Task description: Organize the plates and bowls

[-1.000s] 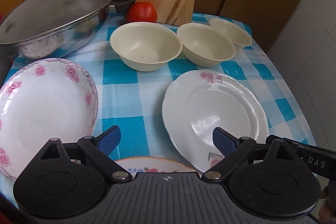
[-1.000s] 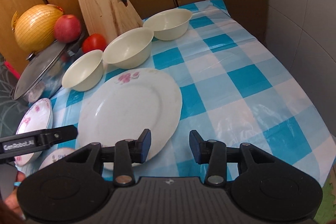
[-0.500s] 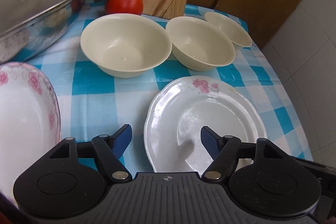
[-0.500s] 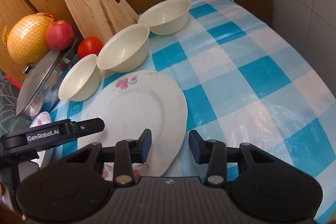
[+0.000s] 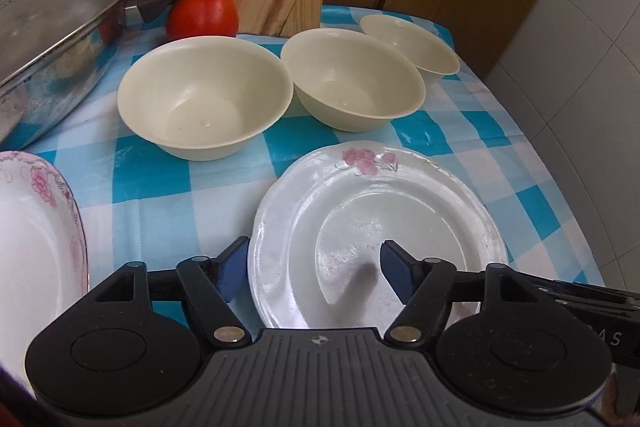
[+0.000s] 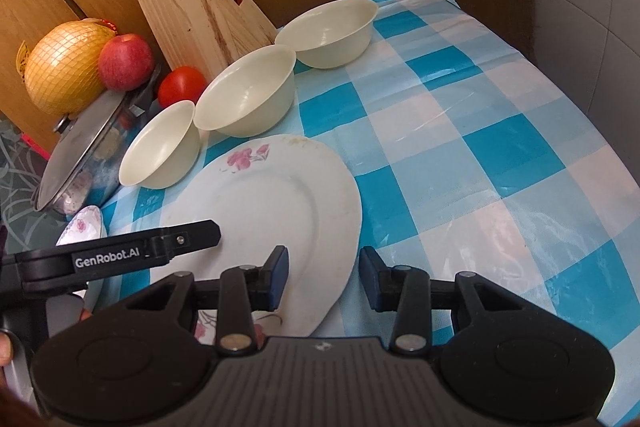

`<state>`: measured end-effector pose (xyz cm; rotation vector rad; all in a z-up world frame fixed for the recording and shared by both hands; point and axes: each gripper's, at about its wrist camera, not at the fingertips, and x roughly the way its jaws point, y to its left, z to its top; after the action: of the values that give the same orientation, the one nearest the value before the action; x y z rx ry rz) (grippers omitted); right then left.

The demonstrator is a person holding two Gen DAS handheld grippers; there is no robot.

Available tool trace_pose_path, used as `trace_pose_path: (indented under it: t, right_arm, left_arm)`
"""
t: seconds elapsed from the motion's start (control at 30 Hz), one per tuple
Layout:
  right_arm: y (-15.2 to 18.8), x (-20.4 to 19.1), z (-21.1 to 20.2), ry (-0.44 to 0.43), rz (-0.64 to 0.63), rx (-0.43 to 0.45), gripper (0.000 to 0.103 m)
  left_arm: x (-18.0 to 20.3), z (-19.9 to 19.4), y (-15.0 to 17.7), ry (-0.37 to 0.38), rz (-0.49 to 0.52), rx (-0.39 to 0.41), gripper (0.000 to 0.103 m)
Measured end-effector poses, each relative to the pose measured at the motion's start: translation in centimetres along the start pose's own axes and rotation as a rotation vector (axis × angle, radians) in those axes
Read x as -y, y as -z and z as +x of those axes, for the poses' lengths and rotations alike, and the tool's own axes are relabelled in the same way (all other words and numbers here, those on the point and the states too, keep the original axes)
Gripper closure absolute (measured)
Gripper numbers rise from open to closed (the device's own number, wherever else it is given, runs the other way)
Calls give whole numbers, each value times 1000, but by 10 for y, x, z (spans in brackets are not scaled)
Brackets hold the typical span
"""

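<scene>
A white scalloped plate [image 5: 400, 223] with a pink flower spray at its 12 o'clock rim is lying on the blue-checked table [image 6: 500, 155]. The left hand-held gripper [image 5: 312, 267] is straddling its 9 o'clock edge, fingers spread. The right hand-held gripper [image 6: 323, 277] is gaping around its 3 o'clock edge. Three cream bowls [image 5: 206, 97] are sitting behind.

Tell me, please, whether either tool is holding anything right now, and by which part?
Nothing is held. Both the left tool and the right tool are open, each straddling the white plate's near rim.
</scene>
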<state>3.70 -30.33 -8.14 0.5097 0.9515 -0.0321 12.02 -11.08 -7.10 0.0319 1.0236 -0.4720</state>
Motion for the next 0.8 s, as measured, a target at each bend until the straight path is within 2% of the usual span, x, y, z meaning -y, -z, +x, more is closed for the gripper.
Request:
trace_pose_path:
  t: [0.07, 0.13, 0.27, 0.4, 0.6, 0.7, 0.8]
  right_arm:
    - [0, 0, 1, -1, 8, 8, 67]
    - [-1, 1, 1, 21, 15, 11, 81]
    - [-3, 7, 1, 0, 52, 8, 82]
    - [-3, 7, 1, -4, 36, 8, 82]
    - [-1, 5, 0, -9, 6, 13, 79]
    - [0, 5, 0, -5, 16, 20, 79]
    - [1, 1, -1, 10, -7, 30, 78]
  left_arm:
    - [5, 2, 0, -17, 31, 5, 26]
    - [10, 5, 0, -35, 67, 3, 25]
    - [13, 9, 0, -47, 104, 11, 24]
    - [14, 10, 1, -40, 119, 8, 20]
    - [19, 14, 3, -37, 142, 14, 10]
    - [20, 14, 3, -47, 134, 15, 10]
    - [19, 12, 3, -55, 123, 17, 15]
